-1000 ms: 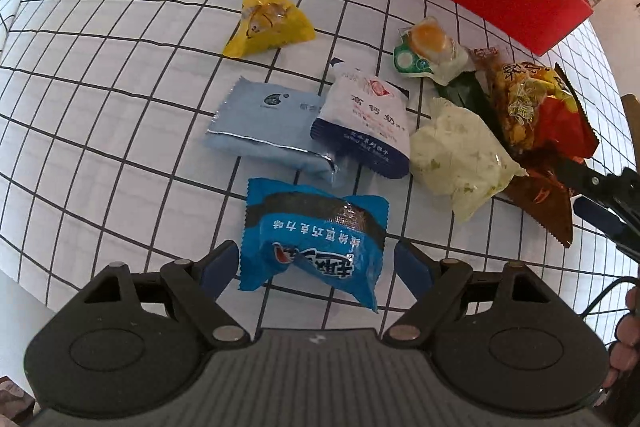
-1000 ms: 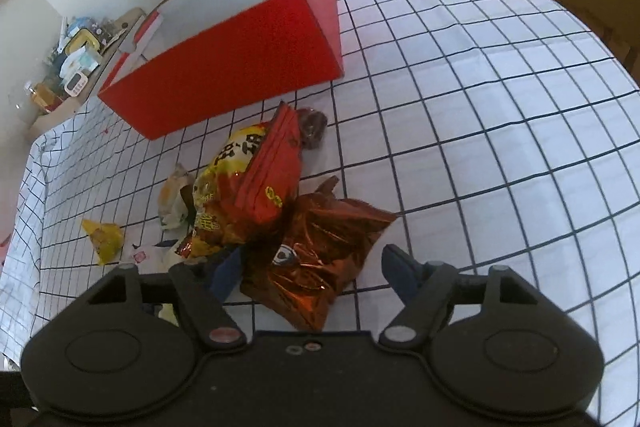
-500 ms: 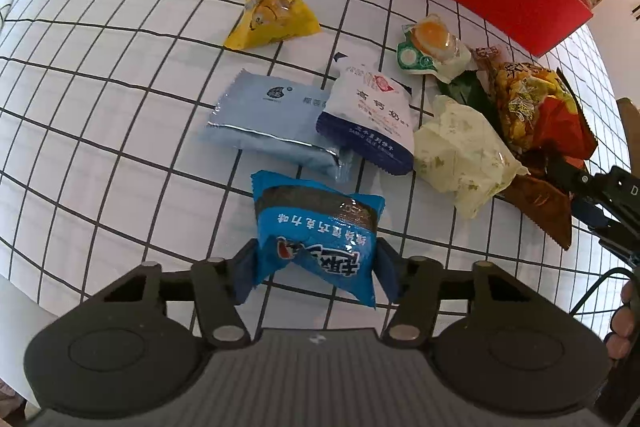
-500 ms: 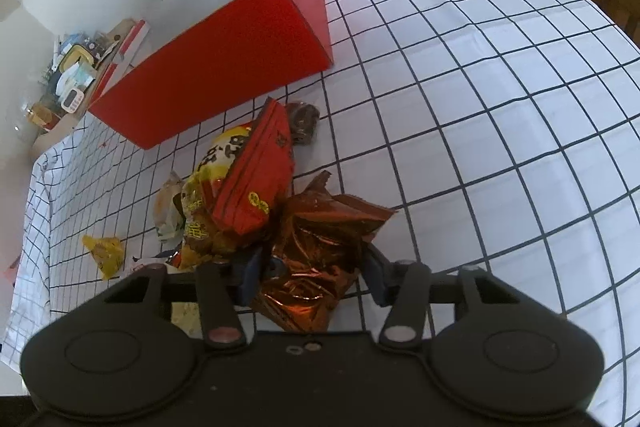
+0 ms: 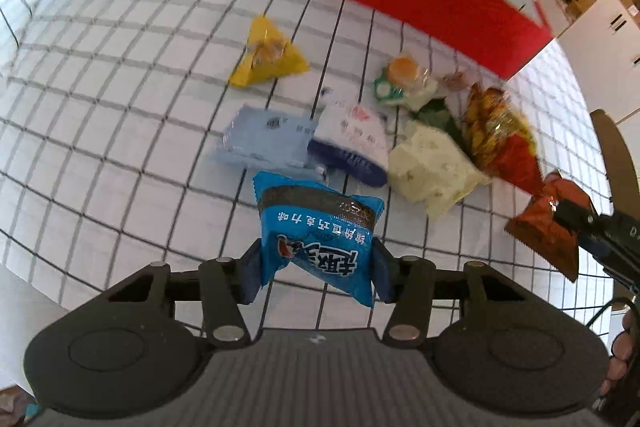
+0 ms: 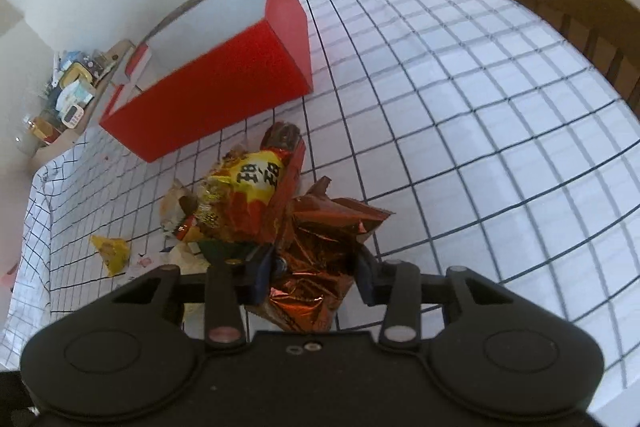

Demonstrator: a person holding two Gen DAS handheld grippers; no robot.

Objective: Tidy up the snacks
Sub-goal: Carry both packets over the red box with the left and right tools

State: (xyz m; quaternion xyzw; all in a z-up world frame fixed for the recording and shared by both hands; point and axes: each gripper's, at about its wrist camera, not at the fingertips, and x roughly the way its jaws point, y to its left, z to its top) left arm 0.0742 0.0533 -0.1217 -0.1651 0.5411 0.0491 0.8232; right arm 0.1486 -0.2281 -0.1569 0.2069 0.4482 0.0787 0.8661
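My left gripper point(image 5: 316, 267) is shut on a blue snack packet point(image 5: 320, 223) and holds it above the checked tablecloth. My right gripper point(image 6: 314, 275) is shut on a crinkled copper-brown foil bag point(image 6: 320, 247), which also shows in the left wrist view point(image 5: 548, 223). A red open box point(image 6: 216, 83) stands at the back, also in the left wrist view point(image 5: 424, 7). Loose snacks lie before it: a yellow triangular pack point(image 5: 268, 55), a pale blue packet point(image 5: 264, 139), a white and navy packet point(image 5: 352, 143), a cream bag point(image 5: 432, 163), an egg snack point(image 5: 400, 79) and a red-yellow chips bag point(image 6: 248, 195).
The checked tablecloth point(image 6: 460, 115) stretches wide to the right of the pile. A wooden chair point(image 6: 580, 11) stands at the table's far right edge. A cluttered shelf point(image 6: 68, 99) lies behind the box on the left. The table's near edge point(image 5: 24, 267) is at lower left.
Both grippers have closed on their packets and lifted them off the cloth. The blue packet now hangs above the pale blue one; the foil bag has risen beside the chips bag.
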